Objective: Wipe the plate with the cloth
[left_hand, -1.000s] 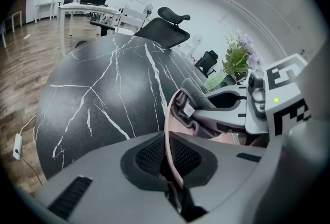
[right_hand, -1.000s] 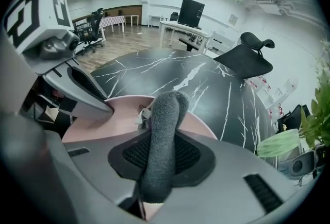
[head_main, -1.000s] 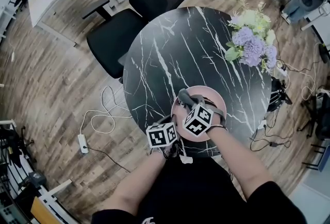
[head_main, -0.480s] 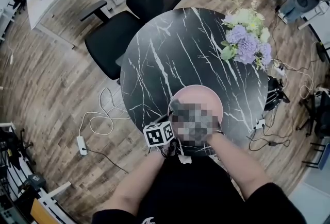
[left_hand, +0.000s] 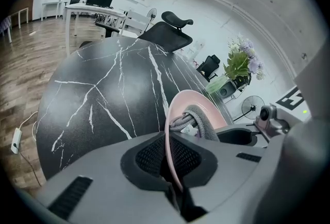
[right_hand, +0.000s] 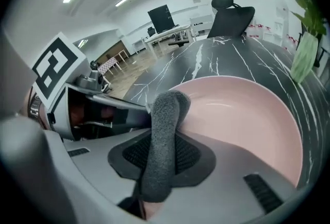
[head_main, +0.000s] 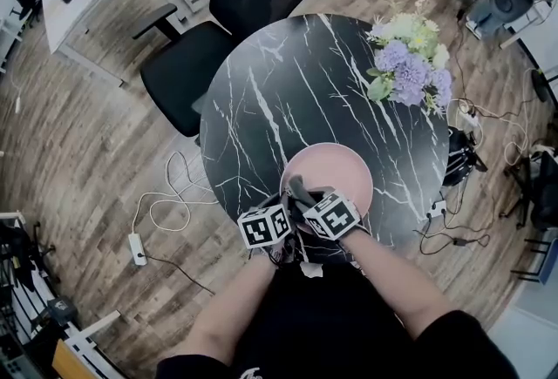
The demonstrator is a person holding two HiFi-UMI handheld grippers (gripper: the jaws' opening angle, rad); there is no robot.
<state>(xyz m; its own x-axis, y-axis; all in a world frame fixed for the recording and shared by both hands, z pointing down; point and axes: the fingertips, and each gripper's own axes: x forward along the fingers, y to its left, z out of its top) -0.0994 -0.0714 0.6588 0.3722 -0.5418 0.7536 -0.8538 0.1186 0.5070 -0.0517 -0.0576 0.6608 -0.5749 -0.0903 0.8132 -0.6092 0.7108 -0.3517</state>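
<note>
A pink plate (head_main: 336,172) lies near the front edge of the round black marble table (head_main: 288,81). My left gripper (head_main: 283,210) is shut on the plate's near-left rim; in the left gripper view the thin pink rim (left_hand: 172,151) runs between the pads. My right gripper (head_main: 305,201) is shut on a grey cloth (head_main: 299,192), which rests on the plate's near-left part close to the left gripper. In the right gripper view the cloth (right_hand: 162,135) stands up between the jaws over the plate's pink inside (right_hand: 242,120). From the left gripper view the cloth (left_hand: 200,123) is bunched just behind the rim.
A vase of purple and white flowers (head_main: 405,64) stands at the table's far right. A black office chair (head_main: 235,11) is behind the table. A white cable and power strip (head_main: 139,242) lie on the wooden floor at left; more cables lie at right.
My right gripper has rolled and drawn the cloth across the plate toward its near-left rim, closer to the left gripper. The left gripper has kept its hold on the rim.
</note>
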